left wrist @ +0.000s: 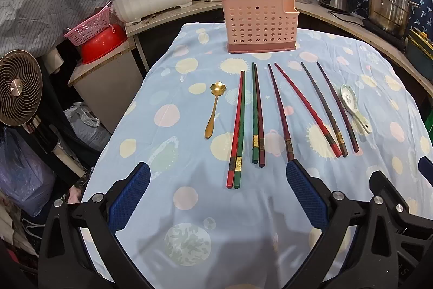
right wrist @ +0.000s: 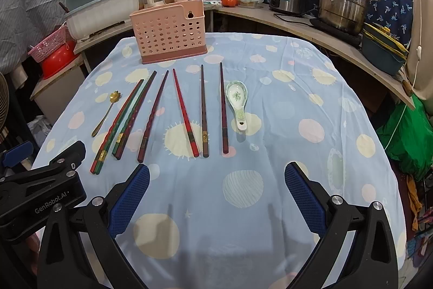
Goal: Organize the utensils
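Altogether eight chopsticks [left wrist: 281, 115], two spoons [left wrist: 213, 110]

Left gripper [left wrist: 217, 171]: fingers spread wide, blue pads facing each other, nothing between them, hovering above the bench. Right gripper [right wrist: 216, 172]: same, fingers wide apart and empty, above the bench. Both point forward, roughly level, side by side; each shows at the edge of the other's view.

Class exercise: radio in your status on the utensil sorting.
Left gripper and right gripper open, empty. Chopsticks and two spoons lie on cloth; pink holder stands behind. Path clear.
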`<state>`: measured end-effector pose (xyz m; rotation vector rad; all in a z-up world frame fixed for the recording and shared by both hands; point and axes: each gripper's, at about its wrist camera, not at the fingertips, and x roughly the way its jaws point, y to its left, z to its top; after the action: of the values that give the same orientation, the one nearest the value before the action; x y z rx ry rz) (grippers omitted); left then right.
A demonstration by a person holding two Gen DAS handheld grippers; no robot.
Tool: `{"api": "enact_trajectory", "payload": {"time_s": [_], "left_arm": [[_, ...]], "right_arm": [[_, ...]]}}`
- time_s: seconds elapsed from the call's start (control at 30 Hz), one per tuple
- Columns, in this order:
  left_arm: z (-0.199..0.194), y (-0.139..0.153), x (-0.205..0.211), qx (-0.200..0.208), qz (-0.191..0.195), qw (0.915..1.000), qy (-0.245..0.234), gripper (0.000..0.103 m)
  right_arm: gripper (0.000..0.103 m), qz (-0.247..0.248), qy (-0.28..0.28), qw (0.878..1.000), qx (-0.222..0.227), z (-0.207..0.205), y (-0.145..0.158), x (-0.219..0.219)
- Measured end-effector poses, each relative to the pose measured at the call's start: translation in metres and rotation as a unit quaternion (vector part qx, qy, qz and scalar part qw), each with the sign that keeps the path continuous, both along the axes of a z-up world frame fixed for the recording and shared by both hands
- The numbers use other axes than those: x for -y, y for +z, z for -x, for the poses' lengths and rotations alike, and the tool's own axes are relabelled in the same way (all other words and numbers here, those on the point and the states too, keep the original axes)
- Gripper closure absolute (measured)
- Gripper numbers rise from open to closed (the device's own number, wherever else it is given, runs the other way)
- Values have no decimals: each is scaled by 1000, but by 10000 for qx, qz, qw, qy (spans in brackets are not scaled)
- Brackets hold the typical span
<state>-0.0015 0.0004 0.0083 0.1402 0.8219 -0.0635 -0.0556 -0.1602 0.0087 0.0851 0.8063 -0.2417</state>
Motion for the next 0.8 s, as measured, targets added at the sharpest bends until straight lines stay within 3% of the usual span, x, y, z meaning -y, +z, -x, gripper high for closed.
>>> {"api": "enact_trajectory", "payload": {"time_s": [0.8], "left_arm": [[-1, 0, 0, -9, 4, 10000, -1, 7]], "right_arm": [[7, -30, -5, 10000, -2, -1, 1, 0]]}}
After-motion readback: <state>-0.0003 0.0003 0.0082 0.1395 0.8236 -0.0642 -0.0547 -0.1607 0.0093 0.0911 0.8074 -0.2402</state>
